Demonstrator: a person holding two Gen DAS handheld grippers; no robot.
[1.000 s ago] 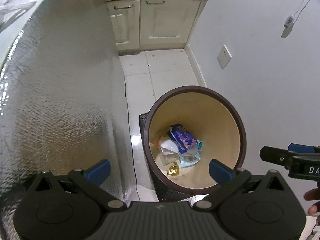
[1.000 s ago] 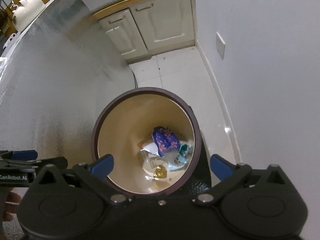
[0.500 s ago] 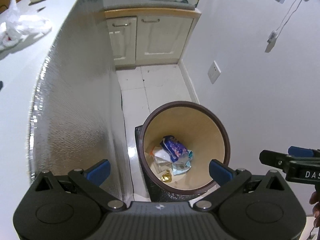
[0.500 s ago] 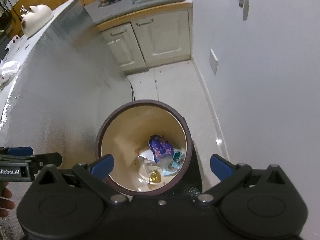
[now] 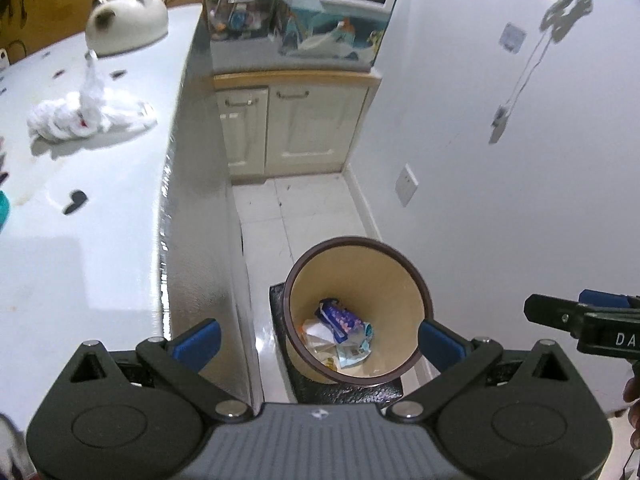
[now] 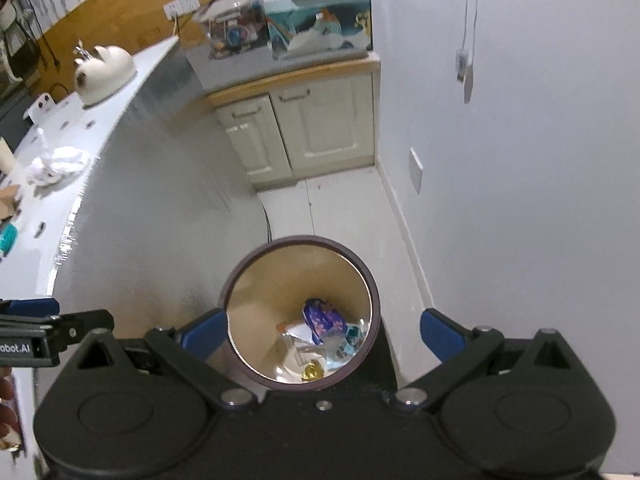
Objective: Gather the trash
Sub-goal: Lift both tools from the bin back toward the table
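A brown-rimmed bin (image 5: 400,256) (image 6: 240,276) with a cream inside stands on the floor between the counter and the wall. In it lie a blue flowered wrapper (image 5: 338,316) (image 6: 324,320), white papers and a gold foil piece (image 6: 312,372). My left gripper (image 5: 318,338) hangs open high above the bin, nothing between its blue pads. My right gripper (image 6: 322,332) is also open and empty, above the bin. Each gripper shows at the edge of the other's view. A crumpled white plastic bag (image 5: 86,114) (image 6: 56,164) lies on the counter.
A long white counter (image 5: 80,240) with a silvery textured side runs along the left. On it are a cat-shaped white object (image 5: 126,26), small dark scraps (image 5: 74,202) and a teal item (image 6: 8,238). Cream cabinets (image 5: 296,128) close the far end; a white wall stands right.
Both grippers have risen well above the bin, which looks smaller now. The counter top with the white bag has come into view. Both stay open and empty.
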